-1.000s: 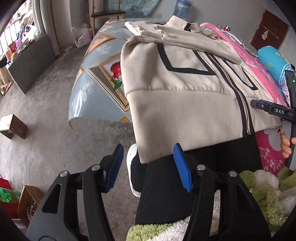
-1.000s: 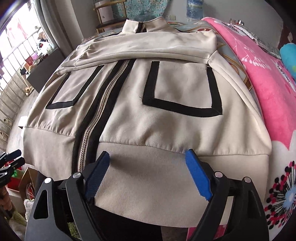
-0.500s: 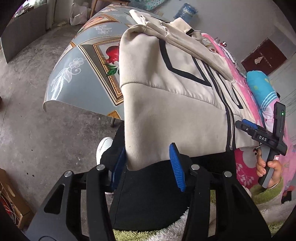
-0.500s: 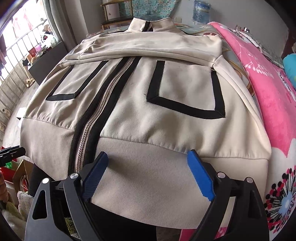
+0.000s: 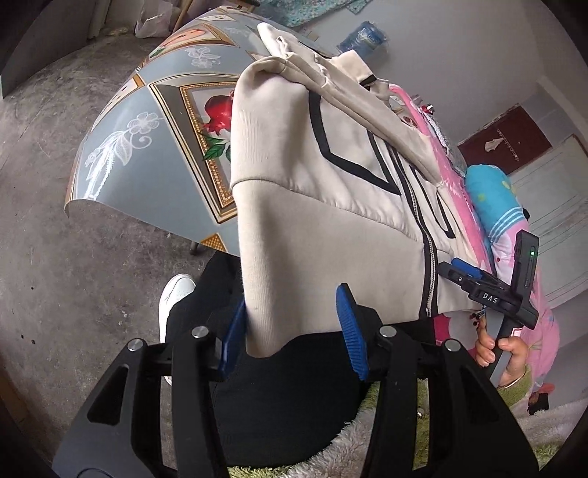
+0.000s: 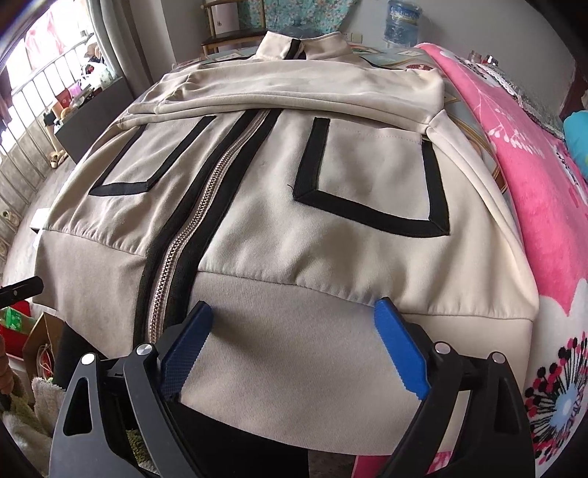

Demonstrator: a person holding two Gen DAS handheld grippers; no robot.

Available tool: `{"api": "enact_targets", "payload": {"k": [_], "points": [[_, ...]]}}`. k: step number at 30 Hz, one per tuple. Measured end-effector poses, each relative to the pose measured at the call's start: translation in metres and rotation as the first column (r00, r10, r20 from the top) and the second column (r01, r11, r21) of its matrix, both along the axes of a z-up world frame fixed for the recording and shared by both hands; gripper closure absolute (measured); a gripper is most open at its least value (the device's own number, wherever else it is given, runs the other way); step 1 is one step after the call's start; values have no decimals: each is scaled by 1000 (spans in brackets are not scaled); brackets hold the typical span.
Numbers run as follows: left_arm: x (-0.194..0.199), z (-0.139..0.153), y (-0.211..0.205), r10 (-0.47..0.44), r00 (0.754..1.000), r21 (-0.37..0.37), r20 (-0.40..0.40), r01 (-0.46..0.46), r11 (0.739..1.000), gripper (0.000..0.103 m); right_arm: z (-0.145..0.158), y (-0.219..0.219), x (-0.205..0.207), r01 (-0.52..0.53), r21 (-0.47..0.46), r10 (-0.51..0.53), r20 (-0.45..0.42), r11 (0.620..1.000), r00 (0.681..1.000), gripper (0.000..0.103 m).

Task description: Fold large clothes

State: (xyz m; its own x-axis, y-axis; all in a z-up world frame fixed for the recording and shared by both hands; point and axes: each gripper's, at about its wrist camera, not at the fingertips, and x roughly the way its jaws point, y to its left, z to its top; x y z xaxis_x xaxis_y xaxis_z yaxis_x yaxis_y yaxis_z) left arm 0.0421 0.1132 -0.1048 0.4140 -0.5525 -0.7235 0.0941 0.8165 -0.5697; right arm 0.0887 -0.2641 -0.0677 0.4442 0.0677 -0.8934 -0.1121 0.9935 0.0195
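A cream zip jacket (image 6: pixel 257 228) with black trim lies front up on the table, sleeves folded across its chest. Its hem hangs over the near edge. In the left wrist view the hem's left corner (image 5: pixel 272 301) hangs between the blue pads of my left gripper (image 5: pixel 290 332). The left pad sits at the fabric's edge and the right pad stands just off it; the jaws have narrowed but are not pinching. My right gripper (image 6: pixel 294 349) stands wide open over the hem's right half (image 6: pixel 294 331). Its tip (image 5: pixel 465 272) also shows in the left wrist view.
The table (image 5: pixel 147 154) has a grey floral cover, and a pink blanket (image 6: pixel 533 184) lies along its right side. The person's black trousers and white shoe (image 5: pixel 176 294) are below the hem. Boxes (image 6: pixel 33 331) stand on the floor at left, and a water bottle (image 6: pixel 402 22) stands behind the table.
My left gripper rolled and moved in, so the hem corner now sits deeper between its pads, and its jaws narrowed. The right gripper stayed where it was, open.
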Motion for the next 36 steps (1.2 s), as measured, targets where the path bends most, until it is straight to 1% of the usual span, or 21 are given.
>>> {"api": "enact_targets", "payload": {"k": [3, 4, 6, 8, 9, 12, 14, 18, 21, 27, 30, 36], "points": [[5, -3, -1, 14, 1000, 47, -9, -13, 999, 72, 0, 0, 0, -2, 0, 2, 0, 1000, 1000, 15], [4, -3, -1, 21, 1000, 49, -4, -21, 999, 74, 0, 0, -1, -1, 0, 1, -3, 1000, 1000, 15], [2, -2, 1, 27, 1000, 55, 8, -27, 998, 82, 1, -2, -3, 5, 1, -5, -12, 1000, 1000, 15], [0, 0, 1, 22, 999, 80, 25, -24, 997, 88, 3, -8, -8, 23, 14, -23, -18, 1000, 1000, 15], [-2, 3, 0, 13, 999, 94, 40, -17, 995, 89, 5, -14, -13, 35, 26, -34, -21, 999, 999, 15], [-6, 10, -3, -9, 998, 130, 68, 0, 991, 90, 12, -39, -33, 88, 73, -87, -19, 993, 996, 15], [-5, 12, -5, -24, 997, 151, 75, 12, 989, 90, 18, -58, -46, 134, 88, -133, -20, 987, 991, 15], [-3, 11, -5, -42, 998, 162, 55, 33, 986, 90, 28, -93, -71, 236, 100, -235, -26, 966, 972, 15], [-2, 8, -3, -48, 998, 165, 42, 40, 985, 90, 30, -107, -84, 275, 114, -273, -26, 955, 962, 17], [-2, 7, -6, -57, 998, 183, 36, 49, 982, 90, 27, -117, -88, 315, 87, -314, -20, 945, 949, 27], [-2, 7, -7, -57, 998, 191, 34, 49, 980, 90, 26, -123, -85, 335, 90, -335, -11, 938, 942, 30], [-3, 7, -10, -59, 998, 217, 39, 49, 975, 90, 15, -140, -75, 376, 114, -375, -31, 919, 926, 42]]}}
